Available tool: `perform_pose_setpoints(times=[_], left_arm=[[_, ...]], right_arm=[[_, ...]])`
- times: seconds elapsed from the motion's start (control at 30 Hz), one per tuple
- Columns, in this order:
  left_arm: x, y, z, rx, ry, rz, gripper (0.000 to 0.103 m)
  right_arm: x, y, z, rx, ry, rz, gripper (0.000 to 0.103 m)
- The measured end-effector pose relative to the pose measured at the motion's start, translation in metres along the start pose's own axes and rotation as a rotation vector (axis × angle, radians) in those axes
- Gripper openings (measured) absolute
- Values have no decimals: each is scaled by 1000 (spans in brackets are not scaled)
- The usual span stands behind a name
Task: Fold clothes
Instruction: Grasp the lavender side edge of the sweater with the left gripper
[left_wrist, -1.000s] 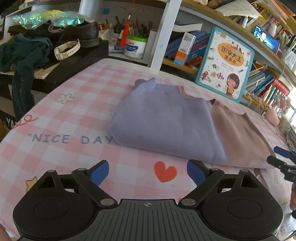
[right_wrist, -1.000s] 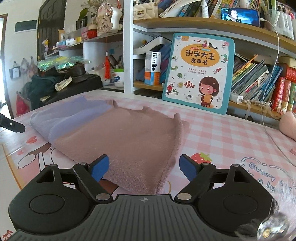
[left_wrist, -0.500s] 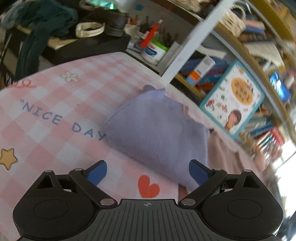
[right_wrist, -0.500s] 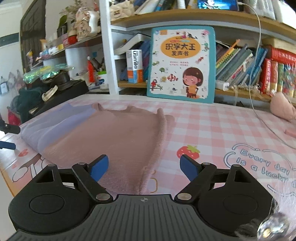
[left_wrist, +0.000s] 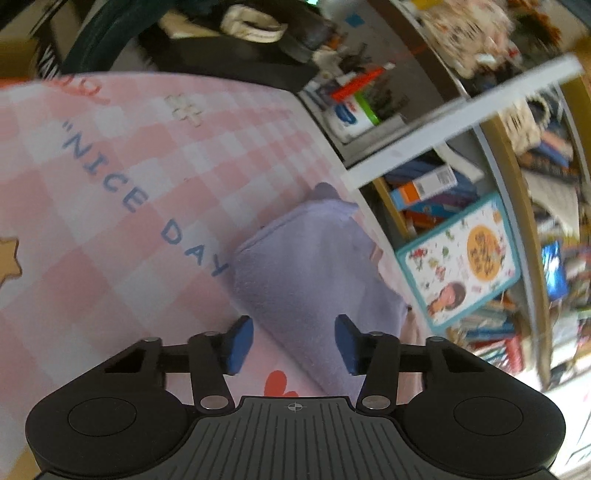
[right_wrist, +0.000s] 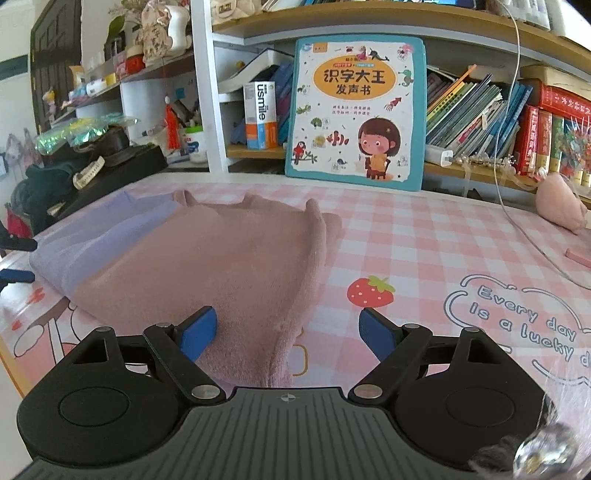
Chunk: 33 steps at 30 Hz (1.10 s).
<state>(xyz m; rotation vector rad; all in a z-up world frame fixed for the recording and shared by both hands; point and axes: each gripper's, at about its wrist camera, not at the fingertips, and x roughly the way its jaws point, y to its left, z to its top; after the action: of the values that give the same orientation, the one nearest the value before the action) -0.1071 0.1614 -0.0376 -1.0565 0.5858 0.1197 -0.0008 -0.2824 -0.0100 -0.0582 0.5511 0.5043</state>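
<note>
Left tool (left_wrist: 293, 343) has rolled, jaws closing around lilac garment (left_wrist: 314, 273); right tool (right_wrist: 286, 330) wide beside picture book (right_wrist: 356, 110).

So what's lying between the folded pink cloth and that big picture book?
Only bare pink checked tablecloth separates the pink cloth from the picture book, as the right wrist view shows.

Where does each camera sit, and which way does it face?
Left wrist: on the left gripper, rolled, facing the lilac part of the garment; its own jaws, closing with nothing pressed between them, show.
Right wrist: on the right gripper, level, facing the garment's pink part and the picture book; open jaws show.
Shared: garment, book, checked cloth.
</note>
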Motion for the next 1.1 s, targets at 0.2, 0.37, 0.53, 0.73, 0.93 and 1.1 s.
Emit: perform_pose_setpoints(times=[0.2, 0.37, 0.53, 0.73, 0.93, 1.1], left_arm=[[4, 3, -1, -86, -20, -14, 40], [9, 3, -2, -160, -39, -18, 40], [13, 12, -6, -281, -65, -21, 24], [5, -11, -10, -166, -131, -28, 18], [-1, -51, -12, 180, -147, -8, 18], [15, -17, -4, -6, -86, -6, 23]], right_arm=[[7, 1, 1, -7, 40, 15, 83], [15, 3, 1, -20, 83, 0, 83], [15, 4, 0, -31, 83, -6, 83], [14, 3, 0, -19, 86, 1, 83], [14, 2, 0, -7, 90, 9, 83], [15, 1, 0, -3, 92, 12, 83]])
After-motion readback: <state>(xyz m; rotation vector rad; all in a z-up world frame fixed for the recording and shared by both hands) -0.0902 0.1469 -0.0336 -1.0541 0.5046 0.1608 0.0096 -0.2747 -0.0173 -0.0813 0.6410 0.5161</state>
